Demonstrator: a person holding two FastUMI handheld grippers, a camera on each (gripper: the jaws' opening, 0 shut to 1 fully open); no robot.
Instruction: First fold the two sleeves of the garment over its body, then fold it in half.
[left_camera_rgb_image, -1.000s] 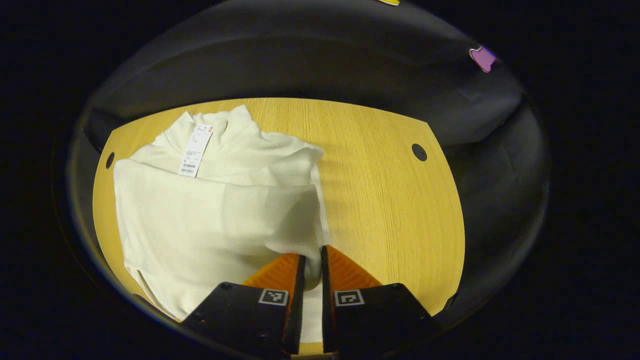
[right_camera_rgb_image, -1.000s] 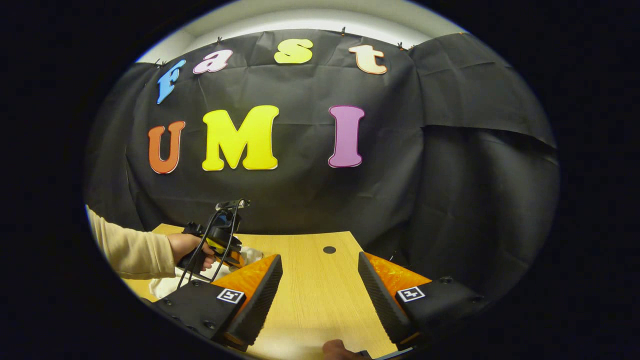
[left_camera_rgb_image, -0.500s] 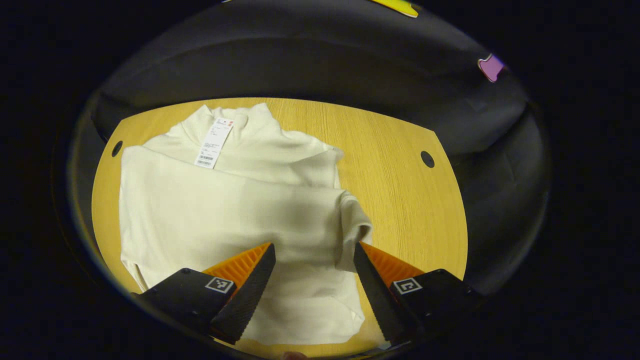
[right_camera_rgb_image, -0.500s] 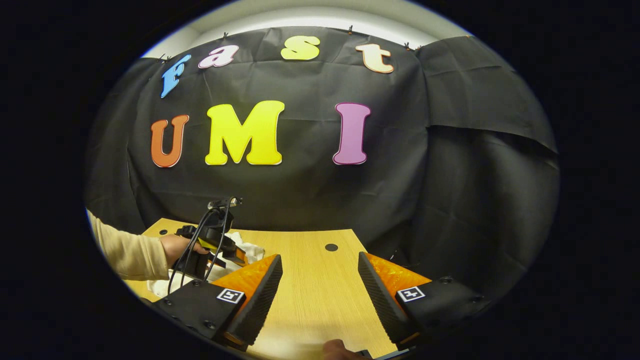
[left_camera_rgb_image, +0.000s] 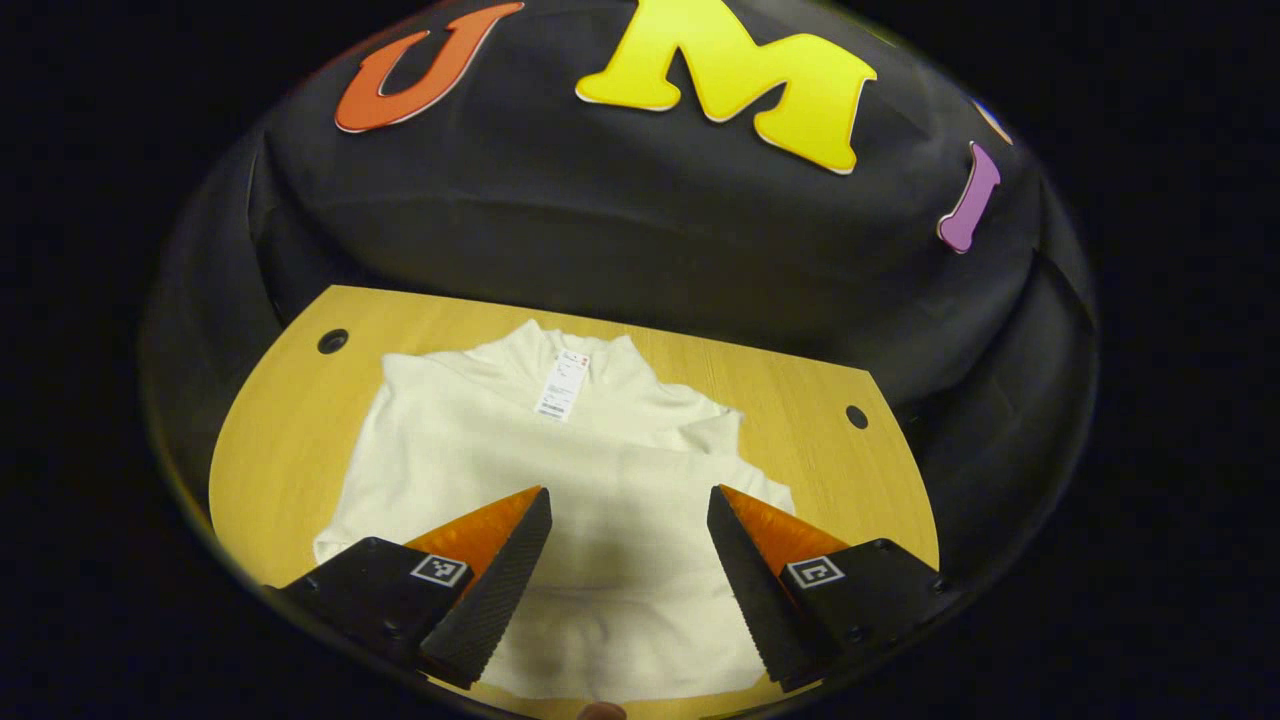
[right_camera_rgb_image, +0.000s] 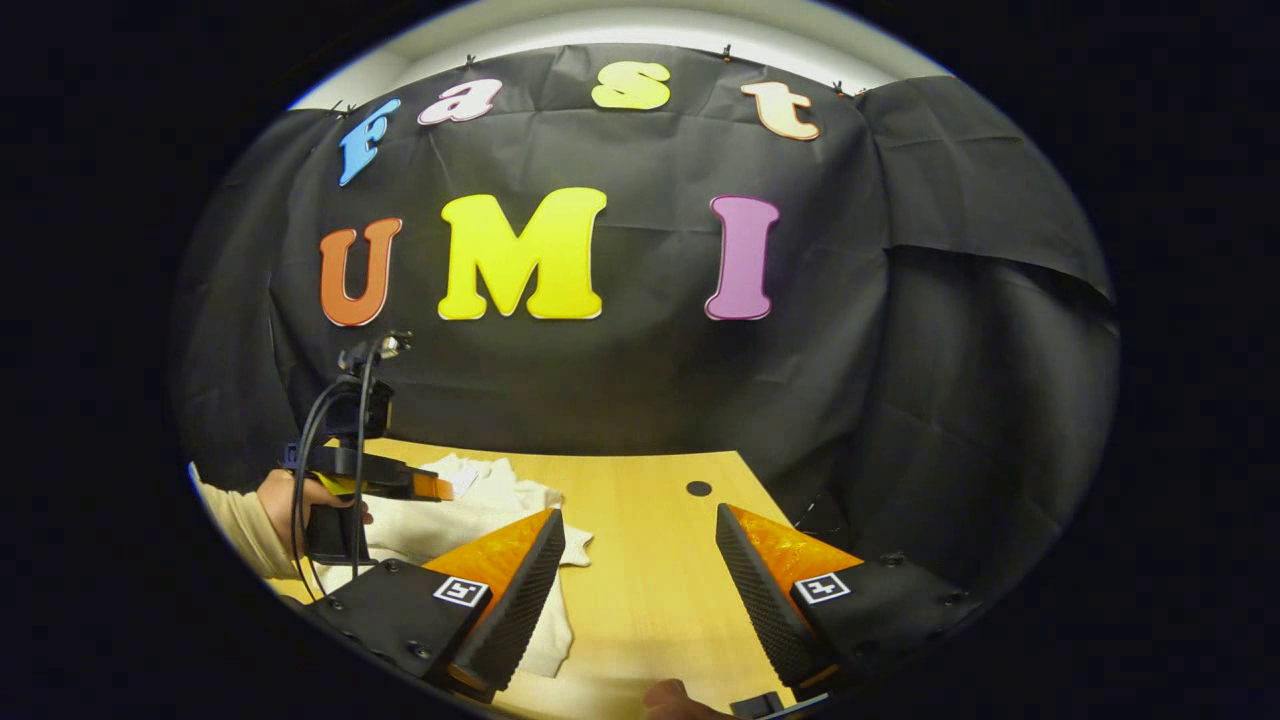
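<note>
The cream-white knit garment (left_camera_rgb_image: 600, 480) lies flat on the light wooden bench (left_camera_rgb_image: 290, 420), collar toward the wall, a paper tag (left_camera_rgb_image: 562, 385) at its neck. The left claw (left_camera_rgb_image: 628, 540) hangs spread above it; the right claw (right_camera_rgb_image: 640, 560) is spread over bare bench.

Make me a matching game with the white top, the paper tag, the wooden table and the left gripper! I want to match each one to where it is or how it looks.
Things:
1. white high-neck top
2. white paper tag
3. light wooden table
4. left gripper

Descriptions:
A. open, above the cloth
B. has round dark holes near its far corners
C. lies at the collar
D. spread flat on the tabletop

Pairs: 1-D, 2-C, 3-B, 4-A
</note>
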